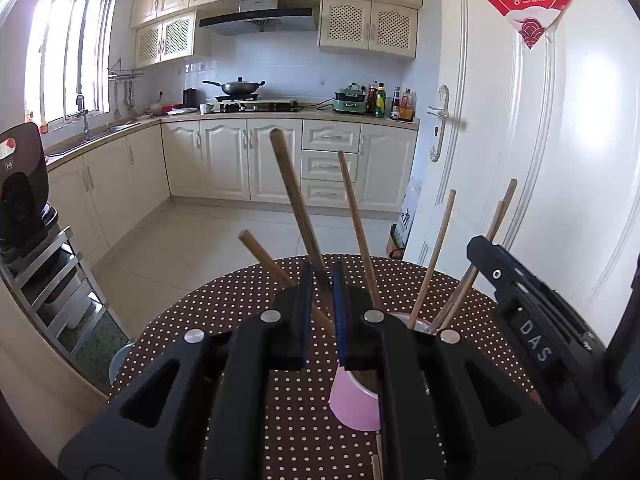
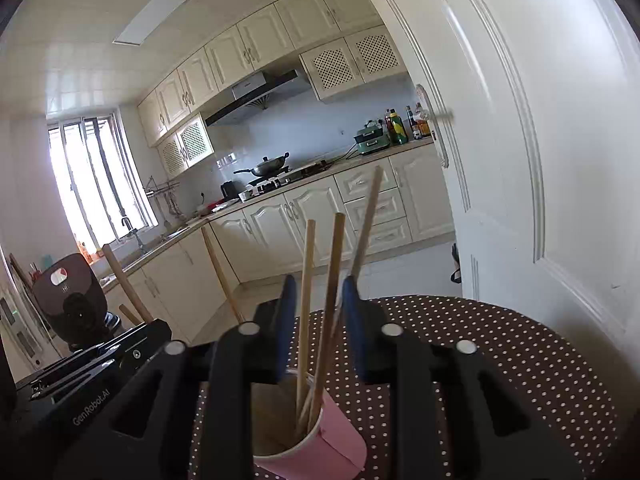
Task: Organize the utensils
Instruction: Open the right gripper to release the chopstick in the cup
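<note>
A pink paper cup (image 2: 340, 444) stands on a round table with a brown, white-dotted cloth (image 2: 500, 352). Thin wooden chopsticks (image 2: 306, 300) stand in it and rise between the blue pads of my right gripper (image 2: 319, 284), which is open with room on either side of them. In the left wrist view the pink cup (image 1: 356, 404) sits right under my left gripper (image 1: 321, 280), which is shut on a thick wooden handle (image 1: 292, 192) that leans up and to the left. Two more wooden handles (image 1: 356, 220) lean beside it. The right gripper (image 1: 520, 292) is close on the right.
A white door (image 1: 540, 140) stands just behind the table on the right. A metal rack with a dark appliance (image 1: 20, 200) stands to the left. Tiled floor and cream kitchen cabinets (image 1: 232, 160) lie beyond the table's far edge.
</note>
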Action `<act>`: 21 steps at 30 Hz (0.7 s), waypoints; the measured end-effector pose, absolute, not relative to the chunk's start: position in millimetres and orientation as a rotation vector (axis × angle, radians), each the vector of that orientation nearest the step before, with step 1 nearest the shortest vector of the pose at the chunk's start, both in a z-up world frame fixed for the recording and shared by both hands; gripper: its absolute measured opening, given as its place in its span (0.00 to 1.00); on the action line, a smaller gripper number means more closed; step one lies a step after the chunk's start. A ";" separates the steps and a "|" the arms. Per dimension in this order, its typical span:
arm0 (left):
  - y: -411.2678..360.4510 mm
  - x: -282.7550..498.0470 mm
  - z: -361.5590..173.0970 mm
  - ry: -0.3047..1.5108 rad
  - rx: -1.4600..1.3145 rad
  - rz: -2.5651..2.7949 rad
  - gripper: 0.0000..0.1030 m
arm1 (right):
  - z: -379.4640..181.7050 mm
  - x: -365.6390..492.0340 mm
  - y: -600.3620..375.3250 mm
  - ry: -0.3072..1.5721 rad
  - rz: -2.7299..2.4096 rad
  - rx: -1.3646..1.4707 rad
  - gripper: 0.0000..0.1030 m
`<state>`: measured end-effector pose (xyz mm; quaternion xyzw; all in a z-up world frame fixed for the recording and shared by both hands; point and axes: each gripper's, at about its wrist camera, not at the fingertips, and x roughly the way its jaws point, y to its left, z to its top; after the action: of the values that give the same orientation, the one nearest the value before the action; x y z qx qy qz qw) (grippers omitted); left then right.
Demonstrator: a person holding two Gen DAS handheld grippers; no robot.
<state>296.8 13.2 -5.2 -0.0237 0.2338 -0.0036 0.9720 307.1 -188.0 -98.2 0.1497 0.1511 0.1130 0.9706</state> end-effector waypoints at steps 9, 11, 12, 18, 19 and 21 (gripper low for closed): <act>13.0 285.3 -4.4 0.438 -0.037 -0.029 0.31 | -94.6 297.9 -198.8 0.284 0.200 0.282 0.51; 11.9 281.1 -2.9 0.422 -0.037 -0.032 0.47 | -95.1 296.8 -202.8 0.280 0.187 0.283 0.52; 11.5 277.9 -2.4 0.409 -0.034 -0.034 0.48 | -95.6 296.2 -204.9 0.282 0.185 0.283 0.52; 12.9 270.9 -4.0 0.398 -0.035 -0.022 0.48 | -100.5 291.4 -212.6 0.293 0.180 0.288 0.56; 13.9 270.8 -5.0 0.401 -0.036 -0.017 0.48 | -101.5 290.0 -213.8 0.293 0.178 0.290 0.57; 15.8 270.2 -6.4 0.404 -0.038 -0.008 0.48 | -103.3 287.8 -215.4 0.296 0.183 0.288 0.59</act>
<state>270.2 15.8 -6.4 -0.0187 0.2005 -0.0039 0.9795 287.8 -215.4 -103.3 0.1427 0.1469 0.0907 0.9746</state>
